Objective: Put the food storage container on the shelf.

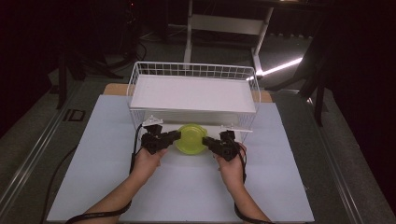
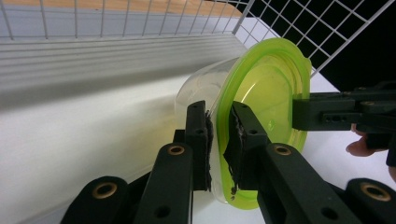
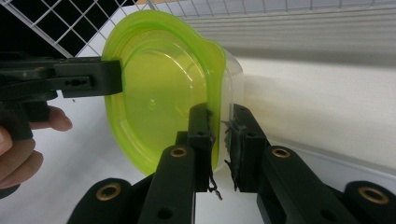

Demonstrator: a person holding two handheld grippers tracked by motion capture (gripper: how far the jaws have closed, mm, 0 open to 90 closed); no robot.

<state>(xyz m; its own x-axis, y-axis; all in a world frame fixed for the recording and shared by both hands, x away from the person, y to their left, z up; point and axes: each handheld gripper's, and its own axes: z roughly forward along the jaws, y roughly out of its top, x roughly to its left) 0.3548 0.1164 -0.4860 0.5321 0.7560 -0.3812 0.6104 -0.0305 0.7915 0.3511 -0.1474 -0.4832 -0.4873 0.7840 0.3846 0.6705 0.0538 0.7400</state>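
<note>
Clear round plastic container with lime-green lid (image 1: 190,138), at the near edge of the white wire basket (image 1: 140,74) on the surface. Light, thin-walled, probably slippery and flexible. Pinched at opposite rim edges: left gripper (image 2: 219,135), right gripper (image 3: 220,135), jaws narrow.

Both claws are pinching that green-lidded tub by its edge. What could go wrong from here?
1. Each gripper, left and right, grips only the thin lid rim of the tub; it could slip out or the lid could pop off.
2. The tub sits right at the wire basket, under its white shelf; it might snag on the wires.
3. If the hands drift apart, the lid may bend.
</note>
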